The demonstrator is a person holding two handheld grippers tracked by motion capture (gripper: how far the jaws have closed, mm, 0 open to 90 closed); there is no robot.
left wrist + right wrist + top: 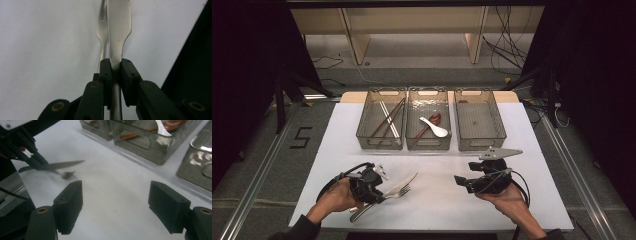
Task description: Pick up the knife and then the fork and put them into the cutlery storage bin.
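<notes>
My left gripper (381, 191) is shut on the handle of a steel table knife (404, 182) at the front left of the white mat. Its blade points right and away from me. In the left gripper view the knife (118, 30) runs straight out from between the pressed pads of the gripper (115, 67). A fork (102, 37) shows just behind the blade. The fork (398, 193) lies beside the knife, its handle passing under my left hand. My right gripper (466, 174) hovers at the front right, open and empty. From the right gripper (116, 205) I see the knife (65, 165) and fork (68, 175).
Three clear plastic bins stand in a row at the far side of the mat. The left bin (362, 131) holds chopsticks, the middle bin (410, 137) a white spoon (435, 128) and a dark red spoon, and the right bin (501, 127) holds nothing. Cables trail from both grippers.
</notes>
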